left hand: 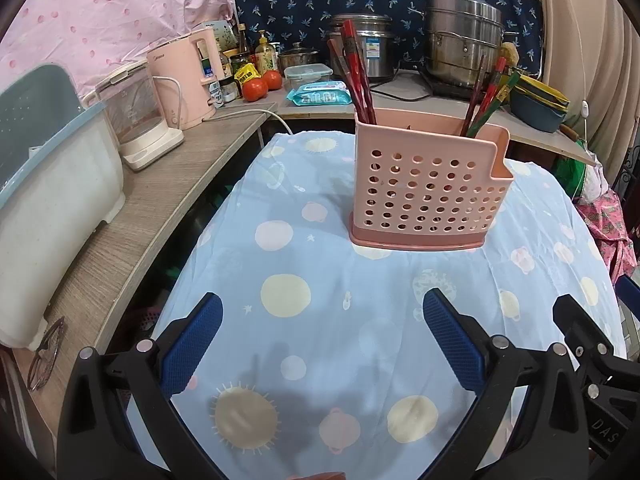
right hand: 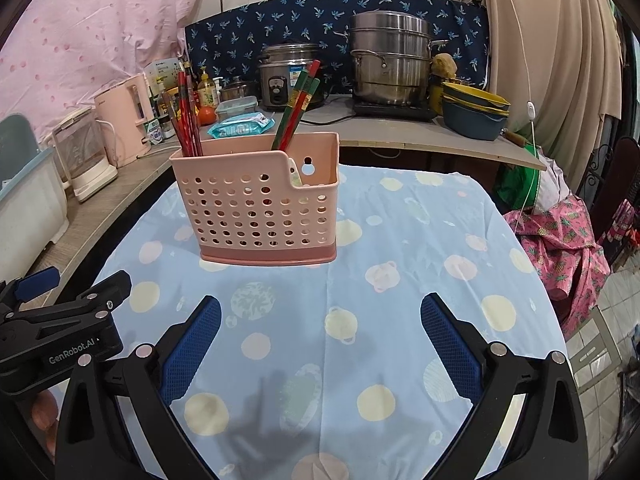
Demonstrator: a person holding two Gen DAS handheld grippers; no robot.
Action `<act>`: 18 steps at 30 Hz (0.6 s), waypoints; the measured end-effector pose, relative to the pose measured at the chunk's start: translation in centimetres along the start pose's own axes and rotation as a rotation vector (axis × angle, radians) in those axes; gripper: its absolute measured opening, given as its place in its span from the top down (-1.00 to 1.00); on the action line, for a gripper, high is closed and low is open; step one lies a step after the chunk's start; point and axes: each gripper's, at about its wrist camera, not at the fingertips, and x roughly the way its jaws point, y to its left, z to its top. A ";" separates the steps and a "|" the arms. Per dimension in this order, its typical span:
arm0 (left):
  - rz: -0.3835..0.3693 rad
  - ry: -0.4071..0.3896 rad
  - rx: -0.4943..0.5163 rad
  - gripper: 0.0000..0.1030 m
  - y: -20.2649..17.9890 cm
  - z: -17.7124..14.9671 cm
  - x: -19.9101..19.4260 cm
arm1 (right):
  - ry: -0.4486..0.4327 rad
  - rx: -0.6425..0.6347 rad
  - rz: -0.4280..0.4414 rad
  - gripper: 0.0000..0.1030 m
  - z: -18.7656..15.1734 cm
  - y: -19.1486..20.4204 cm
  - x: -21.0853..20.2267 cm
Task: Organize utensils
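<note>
- The worktop (left hand: 320, 320), draped in a loose blue cloth printed with planets, carried only the holder; the cloth looked soft enough to wrinkle or drag under anything slid across it.
- The pink utensil holder (left hand: 428, 184) stood upright near the far middle of the worktop, well ahead of both tools. Thin perforated plastic, it was probably light and apt to tip or skate if pushed high up; steadying it by the rim or the darker base seemed safest.
- The left gripper (left hand: 322, 340) hung low over the cloth, its blue fingers (left hand: 192, 348) spread wide and holding nothing.
- The right gripper (right hand: 320, 344) hovered alongside it, likewise spread and empty.
- Red chopsticks (left hand: 358, 80) leaned in the holder's left compartment, and red-and-green chopsticks (left hand: 490, 96) in its right. Stiff, slim and lacquered, they likely slipped easily; pinching mid-shaft above the rim suited best.
- Something pale lay in the low right-hand pocket, perhaps a spoon, too hidden to tell.
- Kettles, pots and stacked bowls crowded the counters behind, near enough to knock on a long lift.
</note>
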 end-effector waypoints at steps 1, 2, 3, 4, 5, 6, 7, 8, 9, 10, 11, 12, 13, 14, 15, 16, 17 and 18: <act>0.000 0.000 0.000 -0.86 0.0 0.0 0.0 | 0.000 0.000 -0.001 -0.87 0.0 0.0 0.0; 0.001 0.000 0.000 -0.86 0.0 0.0 0.0 | 0.001 0.000 -0.001 -0.87 0.0 0.0 0.0; 0.002 0.000 -0.001 -0.86 0.1 0.0 0.0 | 0.002 0.001 0.000 -0.87 0.0 0.0 0.0; 0.000 0.002 -0.001 -0.86 0.1 0.0 0.0 | 0.002 0.002 0.000 -0.87 0.0 -0.1 0.0; 0.000 0.002 -0.001 -0.86 0.1 0.0 0.1 | 0.001 0.001 0.000 -0.87 0.0 -0.1 0.0; 0.001 0.002 -0.001 -0.86 0.1 0.0 0.1 | 0.001 0.001 -0.001 -0.87 0.0 -0.1 0.0; 0.001 0.002 -0.001 -0.86 0.1 0.0 0.1 | 0.002 0.001 0.000 -0.87 0.0 -0.1 0.0; 0.001 0.002 0.000 -0.86 0.1 0.0 0.1 | 0.002 0.001 0.001 -0.87 0.0 -0.2 0.0; 0.001 0.003 -0.001 -0.86 0.1 0.0 0.1 | 0.002 0.001 0.000 -0.87 0.0 -0.1 0.0; 0.000 0.003 -0.003 -0.86 0.1 0.0 0.1 | 0.003 0.001 0.000 -0.87 0.0 -0.2 0.0; 0.000 0.003 -0.004 -0.86 0.1 0.0 0.1 | 0.003 0.002 0.000 -0.87 0.0 -0.2 0.0; 0.001 0.003 -0.005 -0.86 0.2 0.0 0.1 | 0.002 0.002 0.000 -0.87 0.0 -0.1 0.0; 0.001 0.003 -0.005 -0.86 0.2 0.0 0.1 | 0.002 0.002 0.000 -0.87 0.0 -0.2 0.0; 0.000 0.004 -0.004 -0.86 0.2 0.1 0.1 | 0.002 0.002 0.000 -0.87 0.0 -0.2 0.0; 0.000 0.002 -0.003 -0.86 0.2 0.0 0.0 | 0.002 0.001 0.000 -0.87 0.0 -0.2 0.0; 0.002 -0.001 -0.001 -0.86 0.2 0.0 0.0 | 0.002 0.002 0.001 -0.87 0.0 -0.2 0.0; 0.002 -0.002 0.002 -0.86 0.2 0.0 0.0 | 0.002 0.001 0.002 -0.87 0.0 -0.2 0.0; 0.005 -0.004 0.003 -0.86 0.1 0.0 0.0 | 0.002 0.001 0.001 -0.87 0.0 -0.1 0.0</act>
